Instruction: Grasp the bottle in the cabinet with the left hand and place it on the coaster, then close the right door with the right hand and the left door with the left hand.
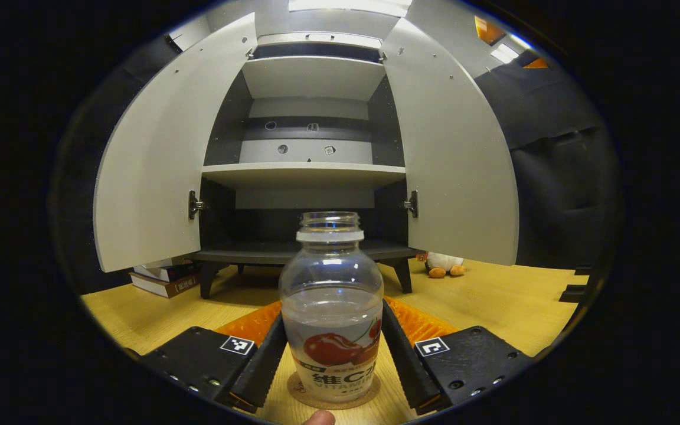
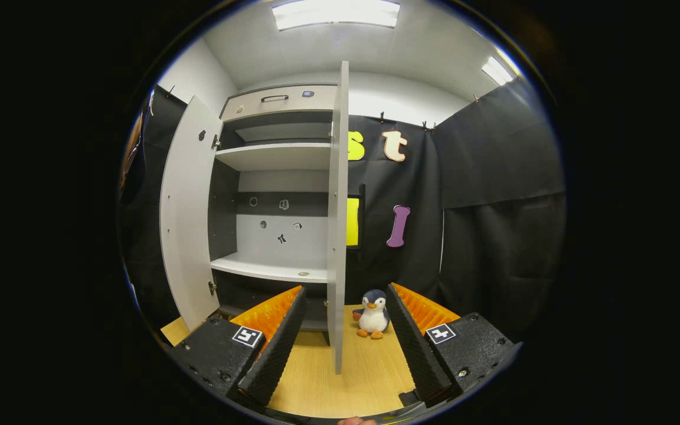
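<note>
A clear, capless bottle (image 1: 332, 307) with a cherry label stands upright on a round cork coaster (image 1: 301, 392) on the wooden surface. My left gripper (image 1: 333, 313) is shut on the bottle, one finger against each side. Behind it the grey cabinet (image 1: 304, 174) has its left door (image 1: 157, 165) and right door (image 1: 452, 153) swung wide, and its shelves are bare. In the right gripper view, my right gripper (image 2: 343, 295) is open, with nothing between its fingers. The right door (image 2: 337, 224) stands edge-on just beyond the fingertips. The left door (image 2: 189, 212) hangs open farther left.
A stack of books (image 1: 166, 277) lies under the left door beside the cabinet's legs. A plush penguin (image 2: 372, 313) sits on the wooden surface right of the right door, also seen as the penguin (image 1: 445, 264) in the left gripper view. Black cloth walls close off the right side.
</note>
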Demonstrator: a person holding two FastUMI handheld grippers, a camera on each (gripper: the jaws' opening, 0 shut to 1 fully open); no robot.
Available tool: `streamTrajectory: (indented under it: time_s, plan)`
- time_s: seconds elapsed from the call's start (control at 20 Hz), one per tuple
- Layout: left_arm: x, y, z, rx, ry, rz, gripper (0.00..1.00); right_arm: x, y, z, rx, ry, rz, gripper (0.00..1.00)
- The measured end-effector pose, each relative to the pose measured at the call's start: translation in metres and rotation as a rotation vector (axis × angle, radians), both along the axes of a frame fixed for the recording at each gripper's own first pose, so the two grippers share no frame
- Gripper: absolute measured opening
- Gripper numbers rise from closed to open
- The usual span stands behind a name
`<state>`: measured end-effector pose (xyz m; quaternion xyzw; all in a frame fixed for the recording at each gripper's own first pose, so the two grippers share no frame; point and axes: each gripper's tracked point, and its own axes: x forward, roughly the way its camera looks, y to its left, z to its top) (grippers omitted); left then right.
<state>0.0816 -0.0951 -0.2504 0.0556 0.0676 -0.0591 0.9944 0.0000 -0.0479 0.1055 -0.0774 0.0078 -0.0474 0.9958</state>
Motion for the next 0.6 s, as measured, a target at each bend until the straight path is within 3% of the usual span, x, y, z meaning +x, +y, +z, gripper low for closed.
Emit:
streamTrajectory:
  time_s: [0.15,0.25,0.6]
  plan:
    - [-0.001,0.000,0.007,0.019,-0.019,-0.025,0.86,-0.002,-0.010,-0.003,-0.015,0.009,-0.023,0.83]
    - [-0.003,-0.003,0.011,0.022,-0.037,-0.040,0.95,-0.003,-0.011,-0.004,-0.005,0.012,-0.028,0.83]
    - [-0.011,0.002,0.041,0.033,-0.079,-0.050,0.95,-0.006,-0.021,-0.003,-0.004,0.002,-0.045,0.83]
